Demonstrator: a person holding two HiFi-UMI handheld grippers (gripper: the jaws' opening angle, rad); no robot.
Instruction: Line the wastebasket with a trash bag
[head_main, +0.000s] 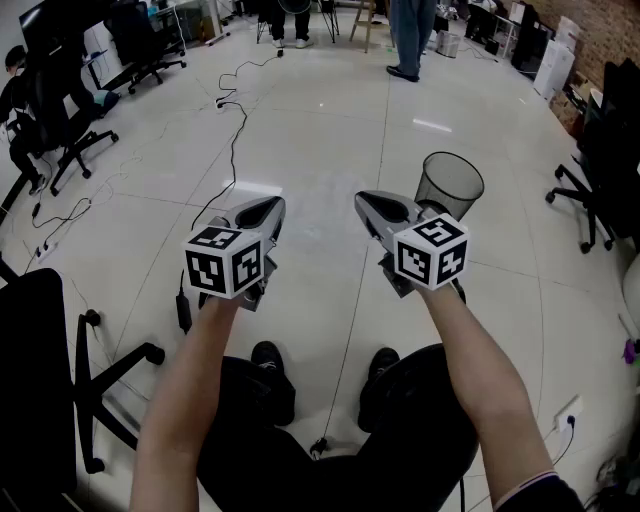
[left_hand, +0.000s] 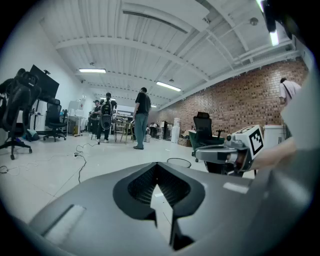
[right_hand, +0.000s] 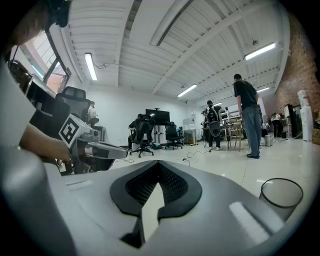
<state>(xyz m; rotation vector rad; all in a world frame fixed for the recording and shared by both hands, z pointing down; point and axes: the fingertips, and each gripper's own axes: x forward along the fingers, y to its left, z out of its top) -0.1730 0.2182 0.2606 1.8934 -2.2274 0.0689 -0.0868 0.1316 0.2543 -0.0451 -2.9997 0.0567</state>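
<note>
while i hold both arms out side by side over the shiny white tile floor (head_main: 330, 140), my left gripper (head_main: 268, 208) has its jaws pressed together with nothing between them, and my right gripper (head_main: 366, 204) is closed up and empty too. the round black mesh wastebasket (head_main: 450, 186) stands upright on the floor just past my right gripper, a little to its right. a thin black cable (head_main: 233, 150) winds along the floor ahead of my left gripper.
</note>
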